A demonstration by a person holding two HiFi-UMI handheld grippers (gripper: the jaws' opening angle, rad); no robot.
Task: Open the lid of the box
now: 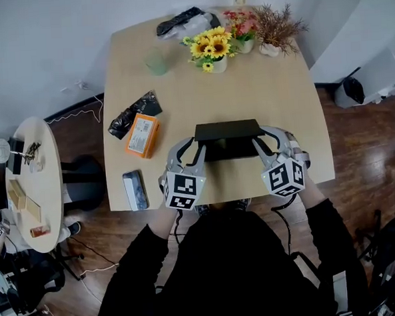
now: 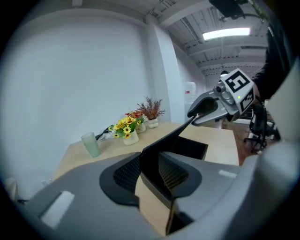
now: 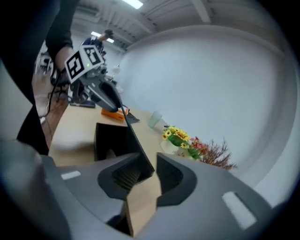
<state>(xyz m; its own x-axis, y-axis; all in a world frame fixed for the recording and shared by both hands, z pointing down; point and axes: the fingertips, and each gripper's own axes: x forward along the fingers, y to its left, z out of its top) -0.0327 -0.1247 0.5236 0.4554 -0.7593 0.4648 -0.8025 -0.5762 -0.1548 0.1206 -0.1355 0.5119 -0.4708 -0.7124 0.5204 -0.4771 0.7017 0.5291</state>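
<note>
Pale wooden table (image 1: 247, 97) on a dark plank floor, with white walls behind.

**Principal item:** black box (image 1: 229, 153), at the table's near edge, directly before the person. Its lid (image 1: 226, 129) is tilted up off the body, near edge raised, and the dark interior shows beneath. No hinge is seen.

**Left gripper** (image 1: 194, 149): clenched on the lid's left front corner, pads pressing both faces.

**Right gripper** (image 1: 259, 145): clamped likewise on the right front corner.

**Also on the table:**
- Beyond the box: sunflower vase (image 1: 212, 49) and green cup (image 1: 155, 62).
- Left of the box: orange carton (image 1: 142, 135) and black packet (image 1: 133, 114).

**Step in hand:** the lift, judged partly done.

**Next move:** likely both corners swung up and back together at an even rate, so the lid does not twist and the unheld body does not drag across the table.
</note>
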